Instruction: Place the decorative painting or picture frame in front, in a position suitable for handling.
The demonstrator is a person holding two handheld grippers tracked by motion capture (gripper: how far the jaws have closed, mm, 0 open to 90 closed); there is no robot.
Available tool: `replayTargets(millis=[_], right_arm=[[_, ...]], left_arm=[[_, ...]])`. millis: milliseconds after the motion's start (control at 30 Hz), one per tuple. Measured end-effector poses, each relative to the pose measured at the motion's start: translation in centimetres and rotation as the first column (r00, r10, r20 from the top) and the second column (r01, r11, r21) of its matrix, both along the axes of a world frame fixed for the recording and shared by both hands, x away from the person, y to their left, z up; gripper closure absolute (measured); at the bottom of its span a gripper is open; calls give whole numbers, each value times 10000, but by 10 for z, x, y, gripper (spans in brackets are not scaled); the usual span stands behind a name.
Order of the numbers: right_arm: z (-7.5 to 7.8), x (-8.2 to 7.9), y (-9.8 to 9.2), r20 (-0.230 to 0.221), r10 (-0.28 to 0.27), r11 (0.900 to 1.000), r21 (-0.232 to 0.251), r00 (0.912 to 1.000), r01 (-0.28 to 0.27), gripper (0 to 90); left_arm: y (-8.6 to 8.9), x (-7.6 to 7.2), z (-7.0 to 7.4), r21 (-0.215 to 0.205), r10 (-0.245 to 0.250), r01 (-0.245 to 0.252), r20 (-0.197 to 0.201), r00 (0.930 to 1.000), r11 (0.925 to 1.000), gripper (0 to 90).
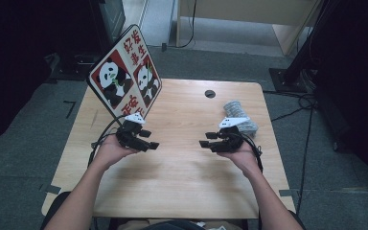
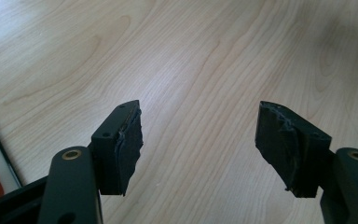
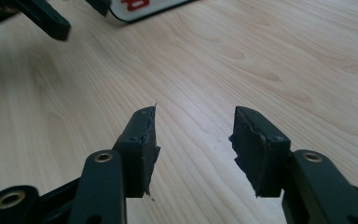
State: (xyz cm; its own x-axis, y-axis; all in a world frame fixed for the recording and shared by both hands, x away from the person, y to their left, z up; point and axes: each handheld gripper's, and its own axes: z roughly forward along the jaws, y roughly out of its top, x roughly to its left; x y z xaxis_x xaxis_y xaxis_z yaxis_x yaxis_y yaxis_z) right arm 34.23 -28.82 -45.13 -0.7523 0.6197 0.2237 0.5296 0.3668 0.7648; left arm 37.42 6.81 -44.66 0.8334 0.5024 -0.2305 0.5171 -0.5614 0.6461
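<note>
- Your left tool (image 1: 149, 139) hangs over the wooden surface (image 1: 182, 167) with its jaws spread wide and nothing between them; in the left gripper view, only bare wood shows between its pads (image 2: 129, 140).
- Your right tool (image 1: 208, 139) is released too, its jaws narrower apart and empty, with bare wood between its pads (image 3: 145, 140).
- The 2 tools face each other across the middle of the surface, well apart, with nothing lying between them.
- 1 panda sign (image 1: 124, 76) stands tilted at the far left of the surface, just behind your left tool; its lower edge also shows in the right gripper view (image 3: 144, 8).
- 1 grey patterned roll (image 1: 237, 114) lies at the far right, just beyond your right tool and partly covered by it.
- 1 round cable hole (image 1: 210, 94) sits near the far edge.
- Count: 2 tools, 1 sign, 1 roll, 1 hole.
</note>
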Motion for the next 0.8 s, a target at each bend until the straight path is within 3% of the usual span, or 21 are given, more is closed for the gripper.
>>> replayTargets(millis=[233,800], right_arm=[[-1,-1,4,185,195,9979,-620,9996,-183,454],[1,3,0,57,62,9973,-731,10000,-57,446]], left_arm=[[5,1,1,15,204,-204,-9,9998,9998,314],[25,-5,9,-85,629,-627,144,9979,9980,322]])
